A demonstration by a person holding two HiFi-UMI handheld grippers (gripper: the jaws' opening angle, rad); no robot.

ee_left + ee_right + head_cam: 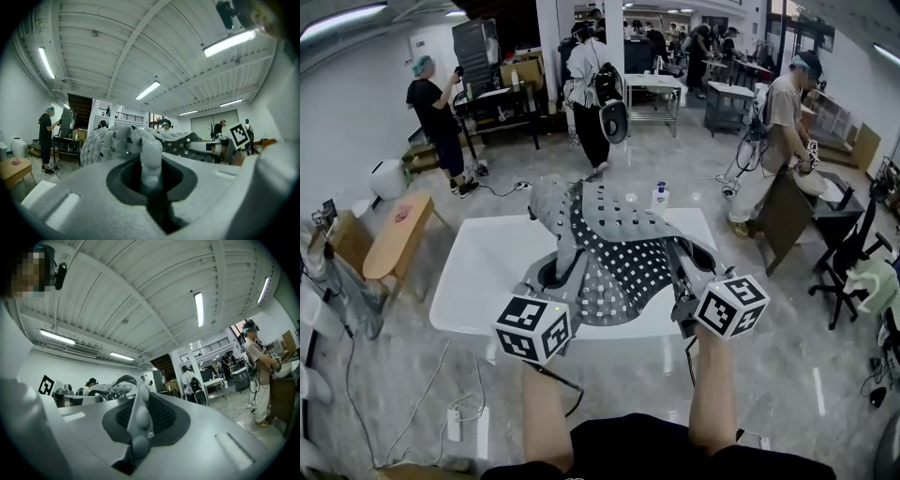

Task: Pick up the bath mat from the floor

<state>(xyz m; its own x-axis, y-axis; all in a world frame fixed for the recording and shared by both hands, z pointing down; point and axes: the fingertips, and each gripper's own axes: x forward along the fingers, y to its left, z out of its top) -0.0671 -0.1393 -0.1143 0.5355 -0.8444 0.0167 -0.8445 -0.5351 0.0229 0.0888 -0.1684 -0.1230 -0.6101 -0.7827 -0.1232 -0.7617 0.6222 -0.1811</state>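
The bath mat [614, 248] is already off the floor, held up in front of the person over a white worktop [483, 267], hanging between the 2 grippers. The left gripper [551, 274] has its jaws pressed together on a folded bit of the mat's near edge, and its own view shows a rounded grey fold pinched in the slot. The right gripper [680, 262] likewise pinches a thin edge studded with small cups. The mat looks like a soft, rubbery sheet, perforated on one face and dotted on the other; it humps and sags between the 2 holds, so it is probably light but floppy, with no stiffness to carry its own shape. Its smooth surface may slip under a shallow pinch, so a deeper bite on the rim, with the holds well apart along 1 edge, should suit it better than the middle. Its far end droops toward the worktop and lies near a small bottle [659, 195], which a swing could knock. There is open floor to either side of the worktop; a wooden bench [394, 239] stands at the left, an office chair [848, 258] at the right, and people [591, 89] work well beyond.
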